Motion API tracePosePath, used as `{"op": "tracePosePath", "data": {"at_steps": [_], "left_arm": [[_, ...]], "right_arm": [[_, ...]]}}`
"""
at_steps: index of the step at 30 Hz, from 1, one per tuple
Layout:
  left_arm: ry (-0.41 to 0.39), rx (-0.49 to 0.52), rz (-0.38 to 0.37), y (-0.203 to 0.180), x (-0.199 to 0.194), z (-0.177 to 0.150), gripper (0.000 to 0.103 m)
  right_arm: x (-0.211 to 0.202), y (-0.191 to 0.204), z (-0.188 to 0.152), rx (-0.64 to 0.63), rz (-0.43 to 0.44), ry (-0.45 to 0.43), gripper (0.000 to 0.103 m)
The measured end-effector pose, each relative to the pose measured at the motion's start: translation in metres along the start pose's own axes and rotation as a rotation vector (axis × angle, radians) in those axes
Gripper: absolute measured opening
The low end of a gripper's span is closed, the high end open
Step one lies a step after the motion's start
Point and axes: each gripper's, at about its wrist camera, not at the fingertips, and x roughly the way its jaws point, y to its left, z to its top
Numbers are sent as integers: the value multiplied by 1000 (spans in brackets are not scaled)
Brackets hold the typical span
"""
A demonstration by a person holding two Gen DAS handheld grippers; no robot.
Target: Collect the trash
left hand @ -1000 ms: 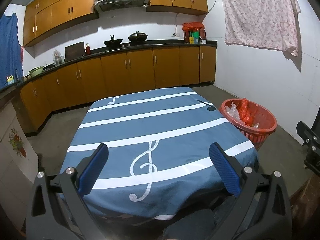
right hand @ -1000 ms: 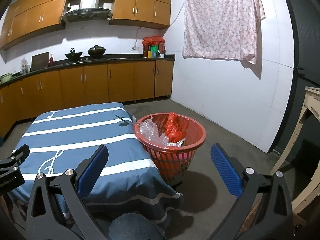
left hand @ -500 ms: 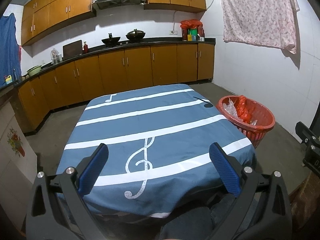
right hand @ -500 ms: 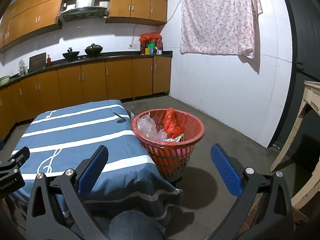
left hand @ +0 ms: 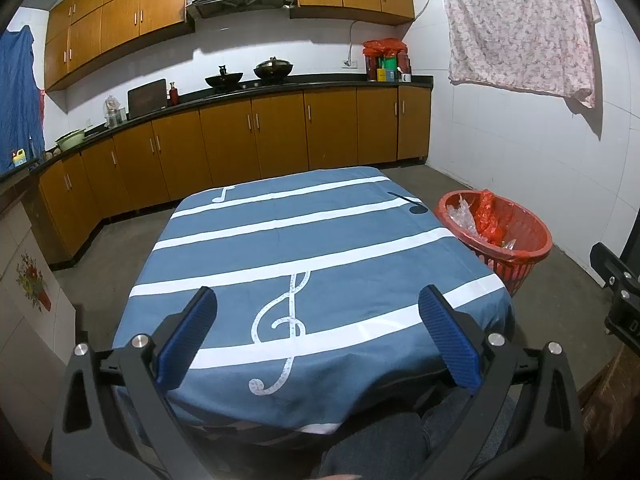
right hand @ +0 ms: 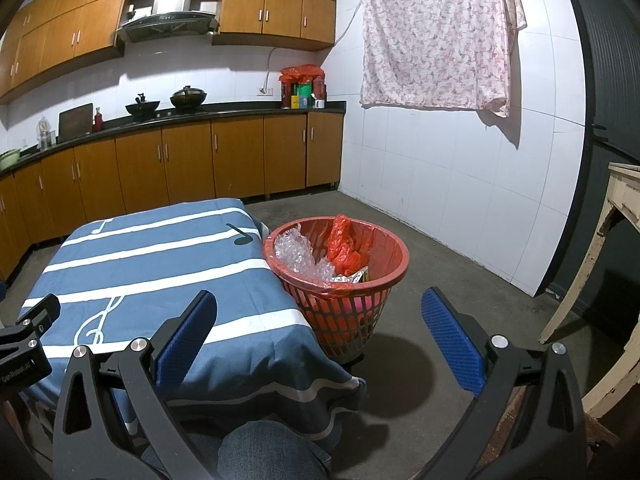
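Note:
A red plastic basket (right hand: 340, 304) stands on the floor at the table's right corner; it also shows in the left wrist view as the basket (left hand: 516, 254). Inside lie clear bubble wrap (right hand: 298, 254), a crumpled red bag (right hand: 346, 246) and a foil wrapper (right hand: 352, 278). My left gripper (left hand: 318, 316) is open over the near edge of the blue music-note tablecloth (left hand: 304, 248), holding nothing. My right gripper (right hand: 320, 314) is open too, empty, raised near the table's right corner and short of the basket.
Wooden cabinets and a dark counter (left hand: 248, 88) with pots line the far wall. A floral cloth (right hand: 436, 36) hangs on the white tiled wall. A worn cream table leg (right hand: 580, 272) stands at right. A person's knee (right hand: 264, 452) shows below. Concrete floor (right hand: 460, 276) surrounds the basket.
Both grippers have drawn back and risen slightly, so the table and basket sit further off and lower in view. Both stay open and empty.

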Motion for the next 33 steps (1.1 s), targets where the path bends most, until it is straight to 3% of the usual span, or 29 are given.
{"op": "tracePosePath", "data": {"at_steps": [33], "left_arm": [[-3, 7, 1, -1, 0, -2, 99]], "right_arm": [[1, -3, 0, 3, 0, 1, 101]]}}
